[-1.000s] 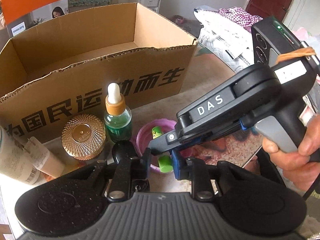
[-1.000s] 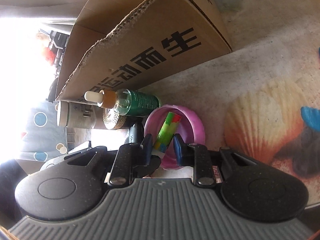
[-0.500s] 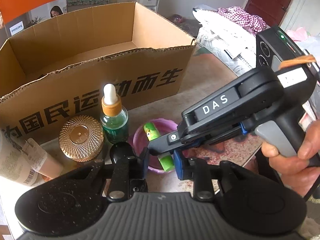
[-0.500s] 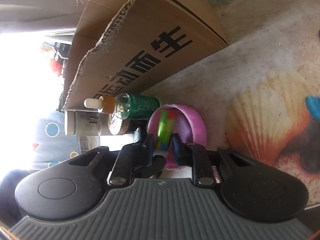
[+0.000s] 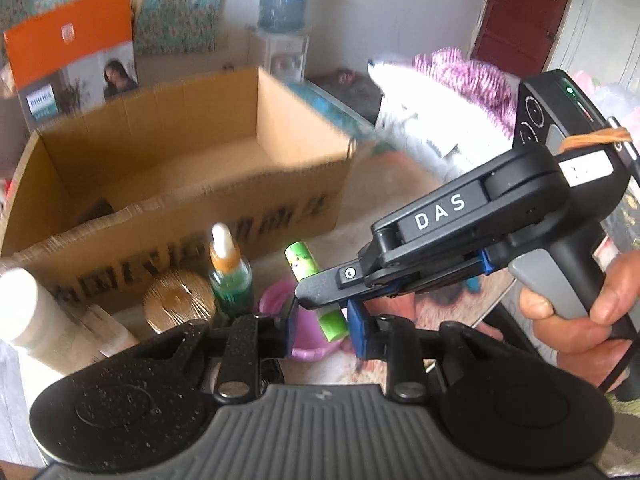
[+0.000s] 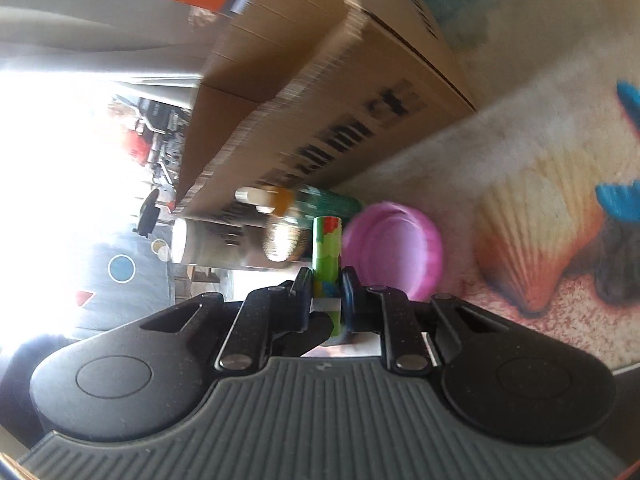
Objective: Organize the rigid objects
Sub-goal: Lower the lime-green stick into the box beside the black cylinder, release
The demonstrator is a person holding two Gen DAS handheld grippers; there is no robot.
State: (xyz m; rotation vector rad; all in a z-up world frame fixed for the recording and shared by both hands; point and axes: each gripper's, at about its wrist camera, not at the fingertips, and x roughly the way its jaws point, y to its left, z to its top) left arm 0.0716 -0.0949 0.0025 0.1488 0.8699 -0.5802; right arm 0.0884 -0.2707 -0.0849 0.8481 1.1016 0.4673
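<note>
My right gripper point(image 6: 326, 294) is shut on a green tube point(image 6: 327, 254) and holds it lifted clear of the pink bowl point(image 6: 394, 250). In the left wrist view the right gripper point(image 5: 320, 300) reaches in from the right with the green tube point(image 5: 316, 292) upright above the pink bowl point(image 5: 276, 300). My left gripper point(image 5: 322, 326) is open and empty, low in front of the bowl. A green dropper bottle point(image 5: 230, 276), a gold ribbed lid point(image 5: 178, 300) and a white tube point(image 5: 44, 328) stand in front of the open cardboard box point(image 5: 180, 184).
The box's front wall point(image 6: 340, 132) rises just behind the items. A shell-print mat point(image 6: 532, 240) covers the table to the right. An orange Philips box point(image 5: 72, 52) and piled cloth point(image 5: 448, 120) lie behind.
My right gripper closed on the green tube and lifted it out of the pink bowl, turning it upright. The left gripper drew back a little.
</note>
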